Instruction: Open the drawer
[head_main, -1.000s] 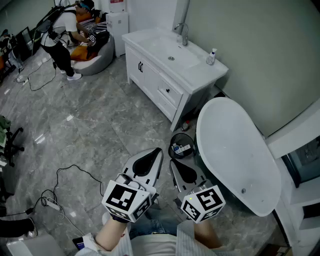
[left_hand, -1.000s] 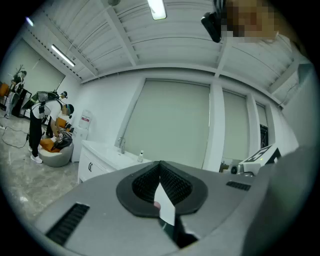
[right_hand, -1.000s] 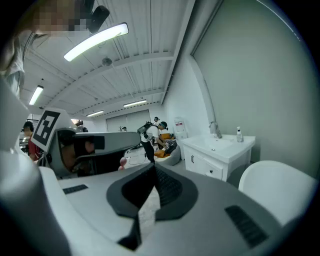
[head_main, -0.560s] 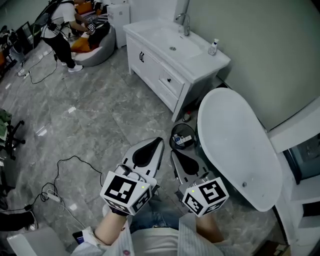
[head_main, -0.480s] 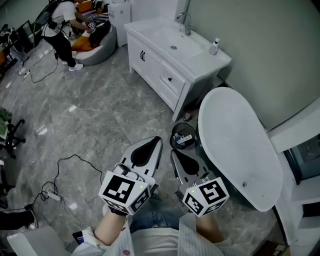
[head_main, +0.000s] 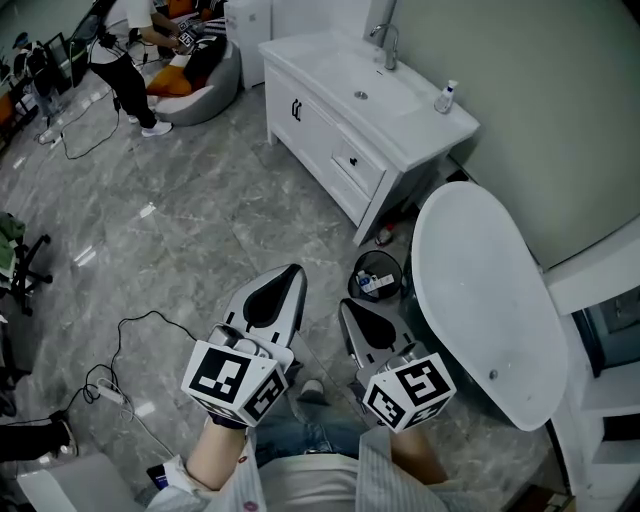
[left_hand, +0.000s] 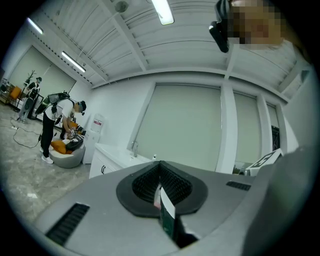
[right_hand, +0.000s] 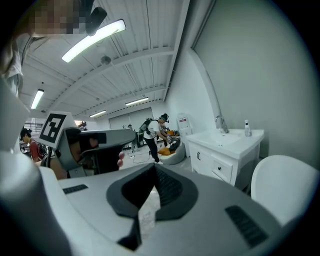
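- White vanity (head_main: 312, 128) with a sink counter (head_main: 425, 125) stands well apart from both grippers.
- Left gripper (head_main: 290, 275) and right gripper (head_main: 348, 308): jaws pressed together, holding nothing.
- Drawer (head_main: 366, 172): white, closed, in the vanity's front under the counter, with one small dark knob (head_main: 353, 160).

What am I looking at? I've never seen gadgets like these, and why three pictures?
A person holds a two-jaw tool in each hand: the left gripper and the right gripper; the patterned cubes belong to them. One picture comes from a camera on the person's head, looking down. The other two come from a camera on each gripper, looking along its jaws. Both pairs of jaws are together, holding nothing. Ahead stands a white cabinet with a sink; its drawer is shut. A bathtub and a bin stand beside it.
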